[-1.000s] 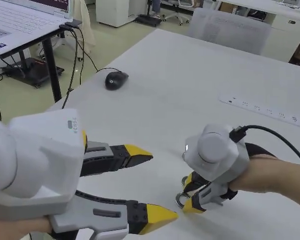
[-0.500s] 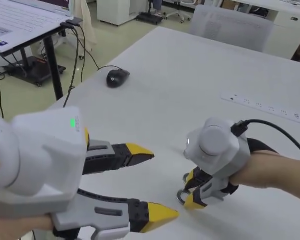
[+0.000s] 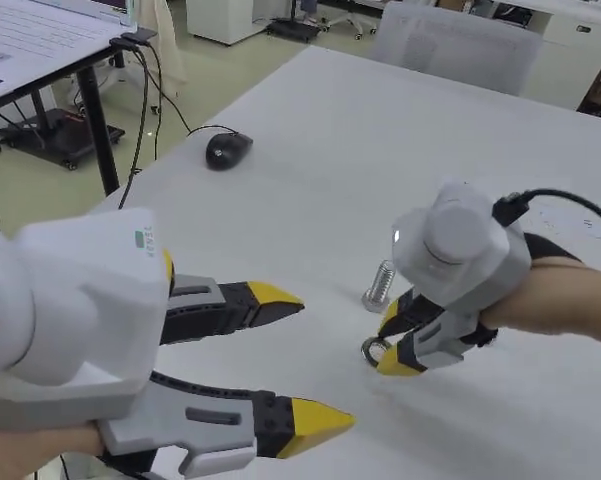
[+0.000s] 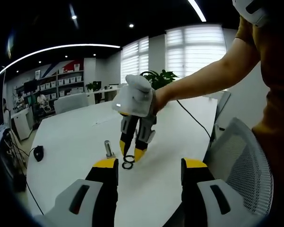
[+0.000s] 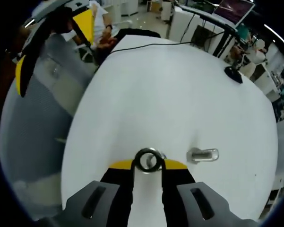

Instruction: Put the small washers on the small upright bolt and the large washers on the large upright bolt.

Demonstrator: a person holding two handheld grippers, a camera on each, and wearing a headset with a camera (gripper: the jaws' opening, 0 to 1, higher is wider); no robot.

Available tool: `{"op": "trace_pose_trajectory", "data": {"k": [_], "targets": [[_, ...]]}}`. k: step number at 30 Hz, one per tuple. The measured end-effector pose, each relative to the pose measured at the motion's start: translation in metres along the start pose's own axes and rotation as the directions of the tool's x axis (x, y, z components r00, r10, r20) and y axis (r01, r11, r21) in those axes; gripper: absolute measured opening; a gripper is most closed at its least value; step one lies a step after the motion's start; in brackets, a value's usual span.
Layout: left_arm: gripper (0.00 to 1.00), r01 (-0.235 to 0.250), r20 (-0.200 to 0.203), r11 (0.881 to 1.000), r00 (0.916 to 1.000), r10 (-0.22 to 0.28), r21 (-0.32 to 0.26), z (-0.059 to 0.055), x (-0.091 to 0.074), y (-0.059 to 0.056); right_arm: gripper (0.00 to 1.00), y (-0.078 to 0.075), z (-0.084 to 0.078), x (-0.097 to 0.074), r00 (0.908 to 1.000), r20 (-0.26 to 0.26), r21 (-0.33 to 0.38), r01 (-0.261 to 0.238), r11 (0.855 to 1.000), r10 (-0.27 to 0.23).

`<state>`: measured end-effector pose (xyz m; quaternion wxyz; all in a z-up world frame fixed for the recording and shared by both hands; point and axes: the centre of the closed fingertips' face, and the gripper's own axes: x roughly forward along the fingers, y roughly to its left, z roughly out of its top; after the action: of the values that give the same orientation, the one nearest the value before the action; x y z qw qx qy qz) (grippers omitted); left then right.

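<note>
Right gripper clamped on washer edge. Likely stiff, light, slick ring; rim pinch best. Left gripper jaws apart.

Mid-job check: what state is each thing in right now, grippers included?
Left gripper: open, empty.
Right gripper: shut on the washer.
Washer: pinched at the jaw tips, not yet on a bolt.
Upright bolt: standing, beside the washer but apart from it.
Laptop: lid open.
</note>
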<state>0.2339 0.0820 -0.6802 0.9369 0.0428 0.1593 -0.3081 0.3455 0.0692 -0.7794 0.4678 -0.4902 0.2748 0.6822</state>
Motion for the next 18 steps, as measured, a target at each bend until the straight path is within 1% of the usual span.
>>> {"op": "trace_pose_trajectory", "data": {"k": [3, 5, 6, 7, 11, 13, 16, 18], "targets": [[0.52, 0.003, -0.006, 1.000, 1.0000, -0.003, 0.005, -0.001, 0.001, 0.000, 0.21, -0.021, 0.001, -0.014, 0.9991, 0.007, 0.014, 0.042, 0.999, -0.042], [0.52, 0.005, -0.002, 1.000, 1.0000, -0.005, 0.001, 0.000, 0.002, 0.000, 0.21, -0.031, 0.002, -0.019, 0.9981, 0.009, 0.033, 0.061, 0.998, -0.061], [0.52, 0.004, -0.002, 1.000, 1.0000, -0.004, 0.001, 0.000, 0.002, 0.000, 0.21, -0.035, 0.002, -0.022, 0.9971, 0.006, 0.031, 0.076, 0.997, -0.076], [0.52, 0.004, -0.003, 1.000, 1.0000, -0.004, 0.000, 0.000, 0.002, 0.001, 0.21, -0.040, 0.003, -0.025, 0.9968, 0.004, 0.023, 0.080, 0.996, -0.080], [0.52, 0.004, -0.009, 1.000, 1.0000, -0.004, -0.002, -0.002, 0.003, 0.002, 0.21, -0.057, 0.006, -0.030, 0.9938, -0.001, 0.015, 0.111, 0.994, -0.111], [0.52, 0.003, -0.009, 1.000, 1.0000, -0.003, -0.003, -0.002, 0.003, 0.002, 0.21, -0.064, 0.008, -0.031, 0.9931, 0.003, 0.017, 0.117, 0.993, -0.117], [0.52, 0.002, -0.005, 1.000, 1.0000, -0.002, -0.004, -0.001, 0.002, 0.003, 0.21, -0.071, 0.009, -0.030, 0.9915, -0.007, 0.006, 0.130, 0.992, -0.130], [0.52, -0.001, -0.007, 1.000, 1.0000, 0.001, -0.004, -0.002, 0.002, 0.005, 0.21, -0.075, 0.012, -0.027, 0.9925, -0.006, 0.007, 0.123, 0.992, -0.122]]}}
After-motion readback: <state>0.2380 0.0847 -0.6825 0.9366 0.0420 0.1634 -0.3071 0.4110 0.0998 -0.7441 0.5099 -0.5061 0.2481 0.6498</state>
